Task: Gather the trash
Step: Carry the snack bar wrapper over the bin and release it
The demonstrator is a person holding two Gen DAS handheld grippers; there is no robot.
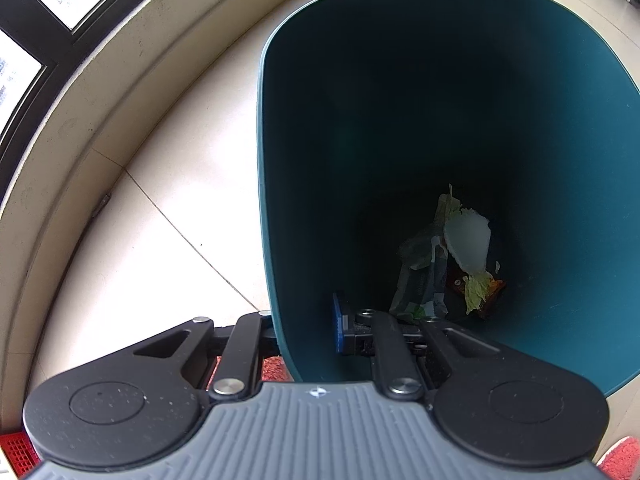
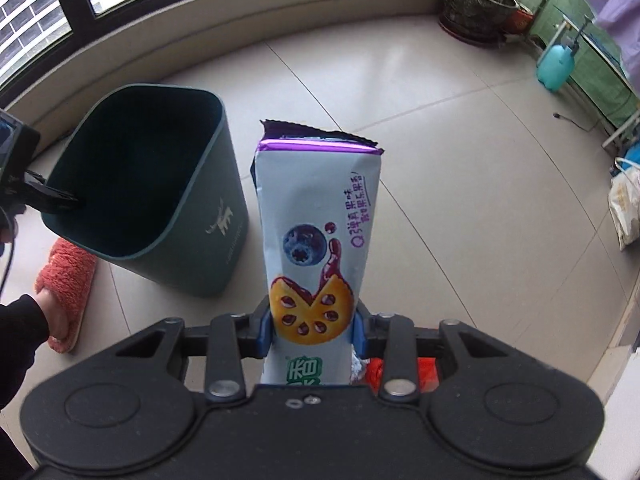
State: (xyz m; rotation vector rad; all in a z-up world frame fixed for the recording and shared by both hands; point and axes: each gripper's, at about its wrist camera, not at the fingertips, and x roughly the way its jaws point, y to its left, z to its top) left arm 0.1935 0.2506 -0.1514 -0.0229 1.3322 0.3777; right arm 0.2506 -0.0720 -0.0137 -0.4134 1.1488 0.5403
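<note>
Two grippers share the work: left gripper (image 1: 306, 332) clamps the tilted dark-teal plastic bin's rim (image 1: 280, 320), presenting its mouth, while right gripper (image 2: 312, 326) pinches the blueberry-print biscuit wrapper (image 2: 320, 220) beside it.

The snack wrapper (image 2: 320, 240) carries purple Chinese lettering, too small to read surely; the bin (image 2: 216, 200) bears a pale logo.

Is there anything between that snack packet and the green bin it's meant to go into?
Nothing visible blocks it. The right gripper holds the snack packet beside the green bin, whose mouth is open. The left gripper clamps the bin's near rim at the edge of the opening, leaving most of it free.
</note>
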